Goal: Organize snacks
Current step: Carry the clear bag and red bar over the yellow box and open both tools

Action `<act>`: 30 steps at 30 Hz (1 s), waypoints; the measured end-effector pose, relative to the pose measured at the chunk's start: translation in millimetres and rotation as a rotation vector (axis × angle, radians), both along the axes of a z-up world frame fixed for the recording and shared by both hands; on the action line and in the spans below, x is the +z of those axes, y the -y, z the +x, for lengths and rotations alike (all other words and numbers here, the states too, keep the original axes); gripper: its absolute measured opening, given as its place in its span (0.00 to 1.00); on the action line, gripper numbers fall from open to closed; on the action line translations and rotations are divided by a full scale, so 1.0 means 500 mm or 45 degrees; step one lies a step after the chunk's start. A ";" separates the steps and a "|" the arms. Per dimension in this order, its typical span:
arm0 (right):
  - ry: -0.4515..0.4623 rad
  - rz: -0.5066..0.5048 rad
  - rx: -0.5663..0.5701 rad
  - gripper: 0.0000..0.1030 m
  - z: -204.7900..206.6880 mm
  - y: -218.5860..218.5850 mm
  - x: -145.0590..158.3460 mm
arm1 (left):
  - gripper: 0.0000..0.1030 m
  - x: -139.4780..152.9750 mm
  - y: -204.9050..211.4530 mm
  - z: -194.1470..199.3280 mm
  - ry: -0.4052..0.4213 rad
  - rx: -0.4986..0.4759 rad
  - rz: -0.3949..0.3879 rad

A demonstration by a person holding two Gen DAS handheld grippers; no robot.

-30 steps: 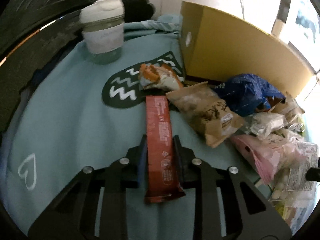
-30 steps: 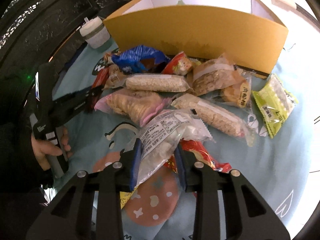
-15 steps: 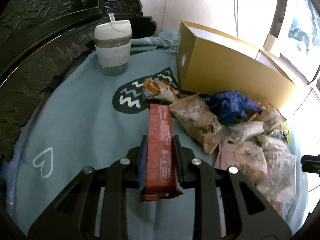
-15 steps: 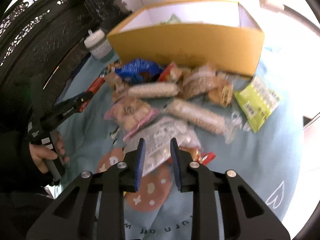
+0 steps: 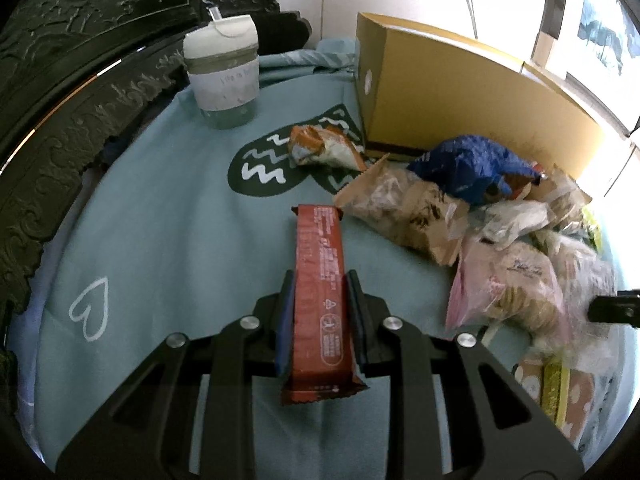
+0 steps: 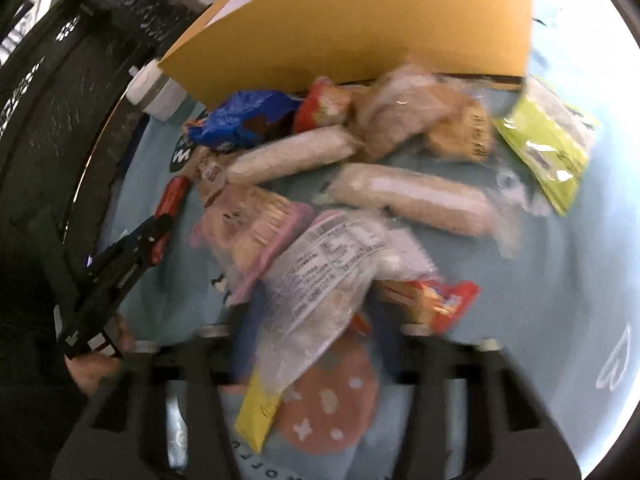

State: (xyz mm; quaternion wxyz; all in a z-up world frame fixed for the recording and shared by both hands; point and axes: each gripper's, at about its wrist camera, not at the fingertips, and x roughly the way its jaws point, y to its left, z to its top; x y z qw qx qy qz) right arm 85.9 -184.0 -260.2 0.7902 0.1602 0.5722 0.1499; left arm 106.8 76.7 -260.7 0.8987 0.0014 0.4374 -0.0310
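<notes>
My left gripper is shut on a long red snack bar and holds it above the light blue cloth. That bar also shows in the right wrist view. My right gripper is shut on a clear snack bag with a printed label; this view is blurred by motion. A yellow cardboard box stands at the back, also in the right wrist view. A pile of snack packets lies before it: a blue bag, a brown paper bag, a pink bag.
A lidded cup stands at the back left by the dark carved furniture. An orange-white packet lies near the box. A green packet and a red packet lie at the right.
My left gripper has lifted the red bar off the cloth and drawn it back. My right gripper has moved with the clear bag; its view is now blurred and closer to the pile.
</notes>
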 end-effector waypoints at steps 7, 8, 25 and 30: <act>0.103 -0.084 0.142 0.18 -0.017 -0.029 0.024 | 0.24 0.015 -0.003 -0.014 0.056 -0.014 -0.007; 0.128 -0.095 0.164 0.17 -0.023 -0.031 0.032 | 0.24 0.022 -0.006 -0.017 0.072 -0.007 -0.019; 0.378 -0.045 0.141 0.17 -0.089 0.033 0.187 | 0.24 0.179 0.004 -0.068 0.271 -0.117 -0.154; 0.453 -0.026 0.115 0.17 -0.083 0.050 0.243 | 0.24 0.247 0.019 -0.069 0.354 -0.148 -0.188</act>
